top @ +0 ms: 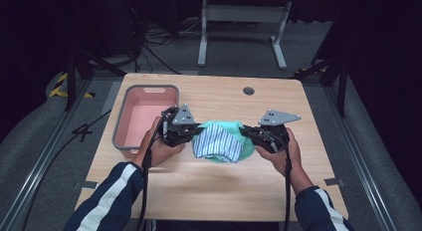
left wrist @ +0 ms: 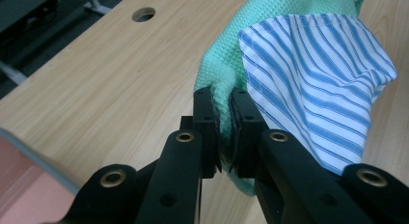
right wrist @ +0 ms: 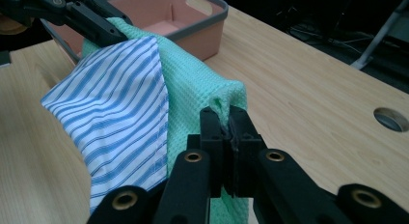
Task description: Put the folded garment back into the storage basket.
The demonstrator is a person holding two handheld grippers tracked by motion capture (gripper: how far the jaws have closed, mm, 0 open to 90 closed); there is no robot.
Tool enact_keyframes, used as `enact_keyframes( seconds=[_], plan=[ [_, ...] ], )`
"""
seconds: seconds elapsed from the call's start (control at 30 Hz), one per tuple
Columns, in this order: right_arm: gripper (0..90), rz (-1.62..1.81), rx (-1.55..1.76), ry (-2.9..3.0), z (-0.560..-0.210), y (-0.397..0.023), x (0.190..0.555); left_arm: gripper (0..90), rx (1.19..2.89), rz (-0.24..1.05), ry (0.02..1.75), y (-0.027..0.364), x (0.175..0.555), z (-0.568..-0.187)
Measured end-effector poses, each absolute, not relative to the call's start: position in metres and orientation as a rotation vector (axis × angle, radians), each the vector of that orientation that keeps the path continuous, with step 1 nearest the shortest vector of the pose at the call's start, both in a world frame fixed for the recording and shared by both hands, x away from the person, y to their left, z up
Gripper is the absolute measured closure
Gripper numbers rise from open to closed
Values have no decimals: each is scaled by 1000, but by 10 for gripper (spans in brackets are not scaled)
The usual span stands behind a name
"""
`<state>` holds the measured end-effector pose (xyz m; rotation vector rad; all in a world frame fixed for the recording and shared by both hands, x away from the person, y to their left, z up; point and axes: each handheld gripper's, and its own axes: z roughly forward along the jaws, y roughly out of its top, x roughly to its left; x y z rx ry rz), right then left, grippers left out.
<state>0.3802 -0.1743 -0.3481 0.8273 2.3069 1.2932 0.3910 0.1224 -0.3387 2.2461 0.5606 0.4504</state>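
Both grippers are clamped tight on the same cloth. The left gripper [left wrist: 223,119] has its jaws pinched on one edge of the green waffle-weave cloth [right wrist: 193,96], and the right gripper [right wrist: 225,130] pinches the opposite edge, so it hangs stretched between them just above the wooden table [top: 219,183]. A blue-and-white striped flap [top: 215,143] folds down over the front. No readable writing anywhere. A pink basket [top: 144,116] with a grey rim sits just beside the left hand [top: 158,150].
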Motion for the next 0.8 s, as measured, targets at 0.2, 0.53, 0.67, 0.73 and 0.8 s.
enact_keyframes(
  seconds=[0.2, 0.53, 0.67, 0.73, 0.8],
  plan=[
    [873, 1295, 782, 2326, -335, -152, 387, 834, 2249, 489, 592, 143, 390, -323],
    [873, 1320, 710, 2362, -321, -108, 398, 834, 2226, 528, 675, 184, 390, -313],
    [873, 1330, 685, 2378, -320, -90, 401, 834, 2213, 550, 709, 203, 389, -309],
    [873, 1331, 673, 2386, -319, -80, 403, 834, 2204, 559, 731, 211, 388, -306],
    [873, 1338, 660, 2398, -318, -72, 405, 835, 2209, 580, 735, 220, 387, -302]
  ],
)
